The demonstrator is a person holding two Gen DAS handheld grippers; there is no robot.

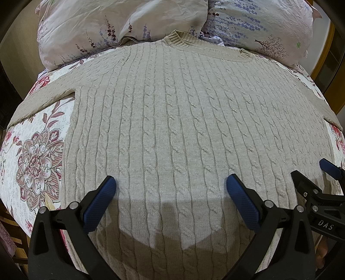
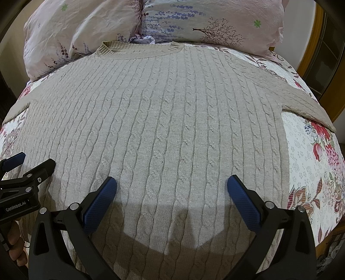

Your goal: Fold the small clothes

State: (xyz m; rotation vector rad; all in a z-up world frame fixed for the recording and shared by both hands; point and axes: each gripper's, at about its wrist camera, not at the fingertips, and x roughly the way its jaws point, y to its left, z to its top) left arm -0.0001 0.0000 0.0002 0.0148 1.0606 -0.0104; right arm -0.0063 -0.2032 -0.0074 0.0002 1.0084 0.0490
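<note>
Left wrist view: a beige cable-knit wool sweater [image 1: 172, 120] lies flat and face up on a white bedspread printed with pink and maroon flowers [image 1: 36, 163]. Its long axis runs straight ahead of the jaws, the ribbed crew neckline [image 1: 179, 38] pointing away toward two crumpled pale pillows with a lavender-sprig print [image 1: 120, 23], and the hem end nearest the camera. One sleeve [image 1: 41, 101] stretches out past the left jaw, the other reaches off beyond the right jaw. The left gripper [image 1: 171, 183], black with blue textured pads, stands released with its jaws spread wide over the lower body of the sweater; knit shows between and ahead of both fingers, and whether the tips touch it cannot be told. Just beyond the right jaw, the right gripper [image 1: 310, 174] enters over the sweater's edge.

Right wrist view: the same sweater [image 2: 172, 120] again runs lengthwise ahead, its neckline [image 2: 140, 50] far from the jaws and left of centre, against the pillows [image 2: 194, 19]. The right gripper [image 2: 172, 183] is likewise released, jaws wide apart above the lower body, cable ribs running between them. The bedspread [image 2: 306, 163] shows past the right jaw. The left gripper [image 2: 32, 163] sits beyond the left jaw.
</note>
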